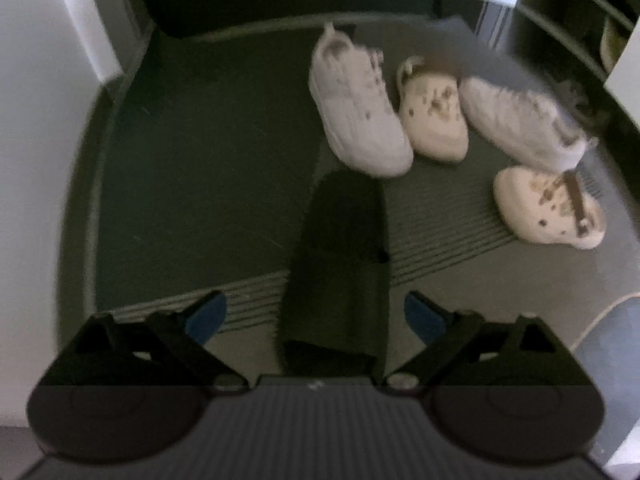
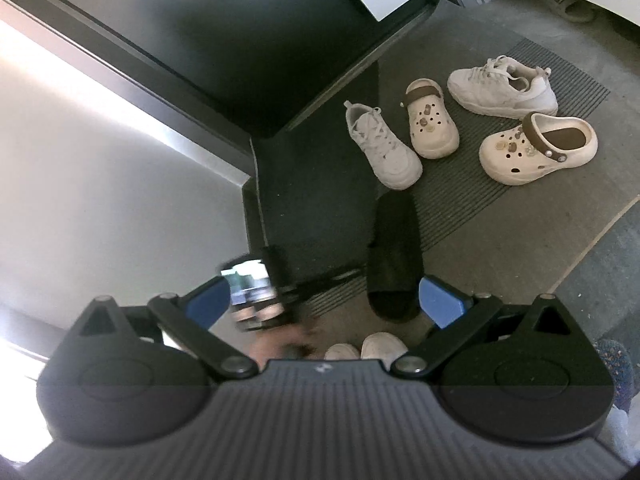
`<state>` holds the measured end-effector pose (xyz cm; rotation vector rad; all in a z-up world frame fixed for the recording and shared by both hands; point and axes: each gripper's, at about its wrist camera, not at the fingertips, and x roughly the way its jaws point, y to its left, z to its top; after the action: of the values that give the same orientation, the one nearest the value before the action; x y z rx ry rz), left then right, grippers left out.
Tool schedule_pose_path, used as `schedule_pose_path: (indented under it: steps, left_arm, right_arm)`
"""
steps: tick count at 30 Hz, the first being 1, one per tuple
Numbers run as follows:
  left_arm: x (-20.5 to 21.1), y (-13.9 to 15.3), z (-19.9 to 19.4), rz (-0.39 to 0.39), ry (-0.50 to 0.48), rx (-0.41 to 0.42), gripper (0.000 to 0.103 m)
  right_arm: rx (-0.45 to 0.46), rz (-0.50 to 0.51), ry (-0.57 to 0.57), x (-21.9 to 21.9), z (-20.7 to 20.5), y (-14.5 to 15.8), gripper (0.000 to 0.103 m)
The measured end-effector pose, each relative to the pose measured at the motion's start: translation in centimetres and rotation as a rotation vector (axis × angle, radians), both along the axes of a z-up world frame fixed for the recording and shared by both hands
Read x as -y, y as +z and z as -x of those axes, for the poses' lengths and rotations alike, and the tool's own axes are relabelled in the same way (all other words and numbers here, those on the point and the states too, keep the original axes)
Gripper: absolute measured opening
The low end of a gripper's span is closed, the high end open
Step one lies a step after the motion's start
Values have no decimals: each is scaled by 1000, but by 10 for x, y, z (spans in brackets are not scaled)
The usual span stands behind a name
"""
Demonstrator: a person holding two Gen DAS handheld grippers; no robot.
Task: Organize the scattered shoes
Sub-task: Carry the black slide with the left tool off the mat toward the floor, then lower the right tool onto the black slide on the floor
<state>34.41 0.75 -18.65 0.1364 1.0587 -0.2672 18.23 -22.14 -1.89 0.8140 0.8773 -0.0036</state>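
Note:
A black slide lies on the floor at the near edge of a dark mat, straight below my left gripper. That gripper is open and holds nothing, its blue pads well above the slide. Farther on the mat lie two white sneakers and two cream clogs. My right gripper is open and empty, high over the same slide. In the right wrist view the sneakers and clogs show sharply, and the left gripper is a blur at lower left.
Dark shelves of a shoe rack stand at the far right. A dark shoe sits under a white cabinet at the top right. A white wall bounds the left. The person's white shoes stand just below my right gripper.

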Motion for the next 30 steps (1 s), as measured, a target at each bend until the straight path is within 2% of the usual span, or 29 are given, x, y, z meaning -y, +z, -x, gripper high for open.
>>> schedule_pose_path:
  steps: [1,5,10,14,18,20,24,28,30]
  left_arm:
    - [-12,21,10,36,30,22,100]
    - [-47,70,37,155,115,-5,101]
    - [-68,114,64,172,172,16,101]
    - [-70,146,80,139,196,75,101]
    - [-69,172,97,177,188,67,101]
    - [-65,192,109,159,174,99,101]
    - [-67,224,128,216,168,127,102]
    - [-78,267,145,241,224,167,102]
    - [-89,288,153,252,257,227,103]
  right_arm:
    - [2,7,-3,-1,1,1,103]
    - [20,18,-9,-9,6,2,103]
    - [13,-4,-47,-12,12,0,103]
    - [39,-5,-77,-11,20,3,103]
    - [55,30,-102,-11,28,7,103]
    - [47,65,-88,-15,30,8,103]
    - [8,117,-11,-28,30,5,103]
    - [10,100,77,-38,34,1,103]
    - [22,104,143,-45,29,1,103]
